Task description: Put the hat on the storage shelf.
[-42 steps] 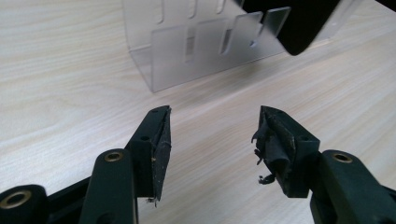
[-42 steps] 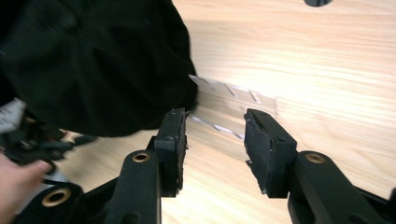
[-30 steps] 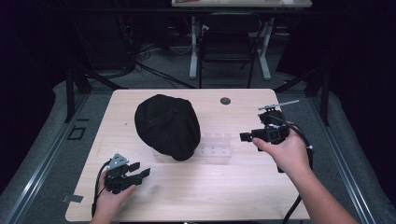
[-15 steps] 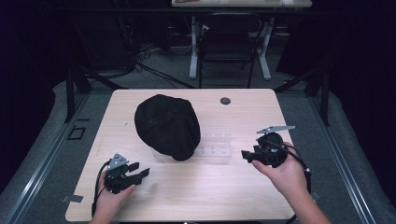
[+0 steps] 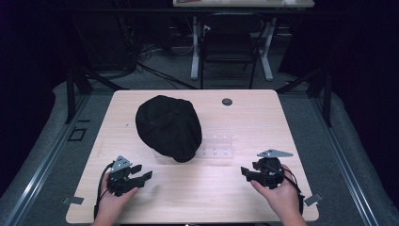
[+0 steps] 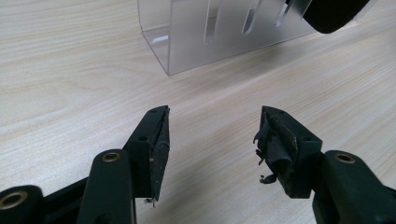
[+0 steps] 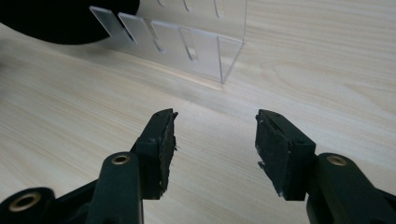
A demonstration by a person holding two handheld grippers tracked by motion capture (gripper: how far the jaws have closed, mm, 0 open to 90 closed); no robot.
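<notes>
A black cap [image 5: 168,126] lies on the middle of the wooden table [image 5: 197,188], partly covering a clear acrylic rack [image 5: 218,147] with slots. My left gripper [image 5: 143,175] rests low at the front left of the table, open with nothing between its jaws. In the left gripper view [image 6: 212,135] the rack [image 6: 219,32] stands ahead and the cap's edge [image 6: 334,11] shows at top right. My right gripper [image 5: 245,172] sits at the front right, open and empty. In the right gripper view [image 7: 215,135] the rack [image 7: 187,37] and cap [image 7: 65,21] lie ahead.
A small dark round disc [image 5: 227,101] lies near the table's far edge. Behind the table stand a chair [image 5: 228,47] and another desk's legs on a grey floor. Bare wood lies between the two grippers at the front.
The right hand has drawn its gripper back toward the front edge and lowered it to the table. The left gripper has stayed in place.
</notes>
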